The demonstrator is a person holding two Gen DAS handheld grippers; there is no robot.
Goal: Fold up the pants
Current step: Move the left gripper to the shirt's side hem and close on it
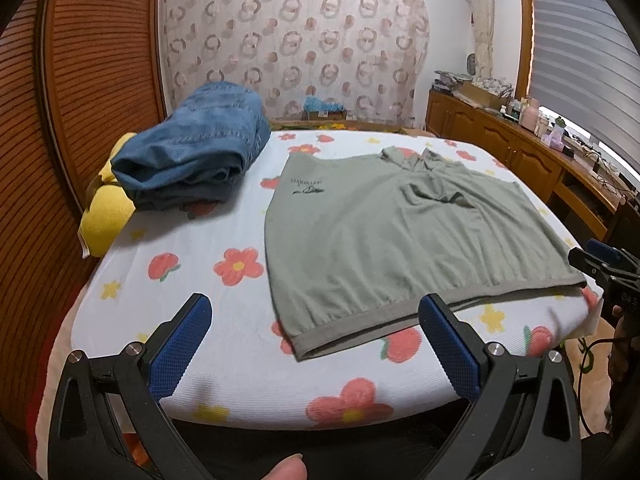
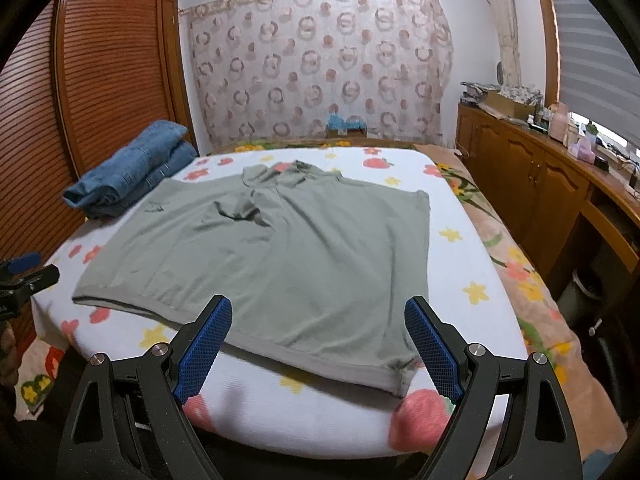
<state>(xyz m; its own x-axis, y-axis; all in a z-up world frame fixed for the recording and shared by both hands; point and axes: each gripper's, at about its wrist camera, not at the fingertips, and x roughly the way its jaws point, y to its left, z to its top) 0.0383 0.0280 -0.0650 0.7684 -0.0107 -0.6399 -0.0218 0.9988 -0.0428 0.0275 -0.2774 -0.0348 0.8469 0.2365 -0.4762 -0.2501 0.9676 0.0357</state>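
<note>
A grey-green garment (image 1: 384, 236) lies spread flat on the flowered bed sheet, its hem toward me; it also shows in the right wrist view (image 2: 288, 248). It looks like a collared shirt with a small dark logo. My left gripper (image 1: 316, 324) is open and empty, above the near hem's left part. My right gripper (image 2: 318, 328) is open and empty, above the hem's right part. Folded blue jeans (image 1: 196, 152) are piled at the far left of the bed, also in the right wrist view (image 2: 132, 172). The right gripper shows at the left wrist view's right edge (image 1: 600, 264).
A yellow cushion (image 1: 106, 216) sits under the jeans at the bed's left edge. A wooden louvred wardrobe (image 1: 88, 80) stands left. A wooden cabinet (image 2: 532, 172) with clutter runs along the right. A patterned curtain (image 2: 320, 68) hangs behind the bed (image 2: 460, 288).
</note>
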